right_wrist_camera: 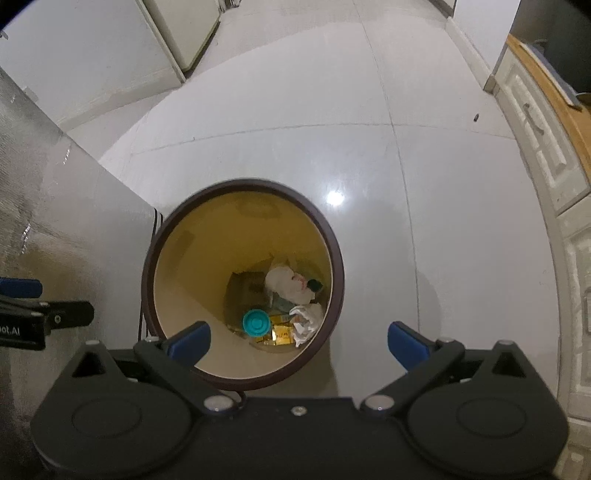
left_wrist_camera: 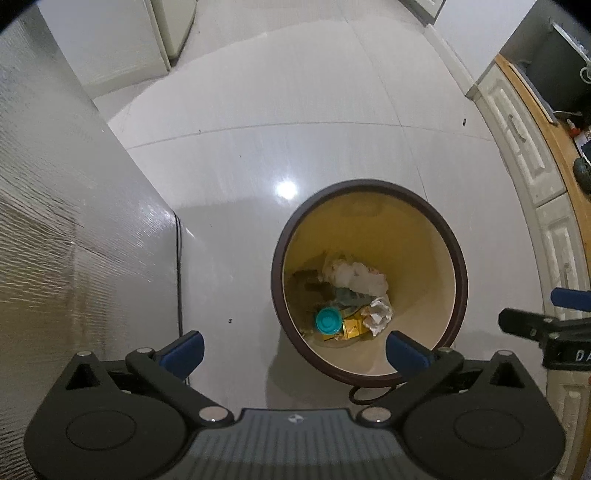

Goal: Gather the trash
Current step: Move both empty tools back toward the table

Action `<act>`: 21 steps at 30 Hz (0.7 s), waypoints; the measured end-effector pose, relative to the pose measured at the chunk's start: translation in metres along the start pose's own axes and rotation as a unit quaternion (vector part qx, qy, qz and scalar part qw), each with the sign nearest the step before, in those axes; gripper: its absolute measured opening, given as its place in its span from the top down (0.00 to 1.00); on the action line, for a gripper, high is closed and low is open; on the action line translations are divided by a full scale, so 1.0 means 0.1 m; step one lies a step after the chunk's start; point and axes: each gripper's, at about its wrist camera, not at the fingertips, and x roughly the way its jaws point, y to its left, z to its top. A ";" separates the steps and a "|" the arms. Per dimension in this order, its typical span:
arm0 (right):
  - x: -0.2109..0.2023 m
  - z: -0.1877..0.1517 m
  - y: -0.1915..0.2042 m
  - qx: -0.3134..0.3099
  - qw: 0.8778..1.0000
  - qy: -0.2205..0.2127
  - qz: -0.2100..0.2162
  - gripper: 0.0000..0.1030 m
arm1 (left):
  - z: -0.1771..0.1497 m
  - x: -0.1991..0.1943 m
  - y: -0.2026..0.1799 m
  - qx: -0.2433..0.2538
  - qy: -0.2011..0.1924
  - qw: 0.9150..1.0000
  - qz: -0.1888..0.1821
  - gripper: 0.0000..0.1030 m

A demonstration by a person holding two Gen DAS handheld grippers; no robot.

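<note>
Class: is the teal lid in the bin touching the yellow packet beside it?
Touching. In the right wrist view the teal lid overlaps the yellow packet edge, no gap, at the bin bottom.

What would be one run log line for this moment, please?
left claw: open, empty | right claw: open, empty | bin: upright on floor | inside: teal lid, crumpled paper, yellow packet

Floor point(left_wrist_camera: 295, 92): pale glossy tiles with thin grout lines and one bright round light reflection point(left_wrist_camera: 286, 190) near centre frame. Left of frame: silver textured panel point(left_wrist_camera: 55, 221), a dark cable point(left_wrist_camera: 180, 277) down its edge; upper left, a cream appliance point(left_wrist_camera: 173, 29). Right edge: white panelled cabinet doors point(left_wrist_camera: 524, 147) with handles under a wooden-edged surface point(left_wrist_camera: 546, 122).
</note>
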 end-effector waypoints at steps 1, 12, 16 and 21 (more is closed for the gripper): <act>-0.04 0.00 -0.01 0.002 1.000 -0.004 0.001 0.00 | 0.00 -0.04 -0.01 0.002 -0.003 1.000 0.001 0.00; -0.71 0.11 0.02 0.006 0.998 -0.055 0.020 0.00 | -0.09 -0.63 -0.18 0.019 -0.059 0.998 -0.007 0.00; -0.97 0.08 0.05 -0.003 0.997 -0.075 0.021 0.00 | -0.13 -0.86 -0.24 0.027 -0.084 0.996 -0.011 0.00; -1.25 0.04 0.07 -0.020 0.994 -0.104 0.020 0.00 | -0.21 -1.16 -0.30 0.023 -0.117 0.993 -0.016 0.00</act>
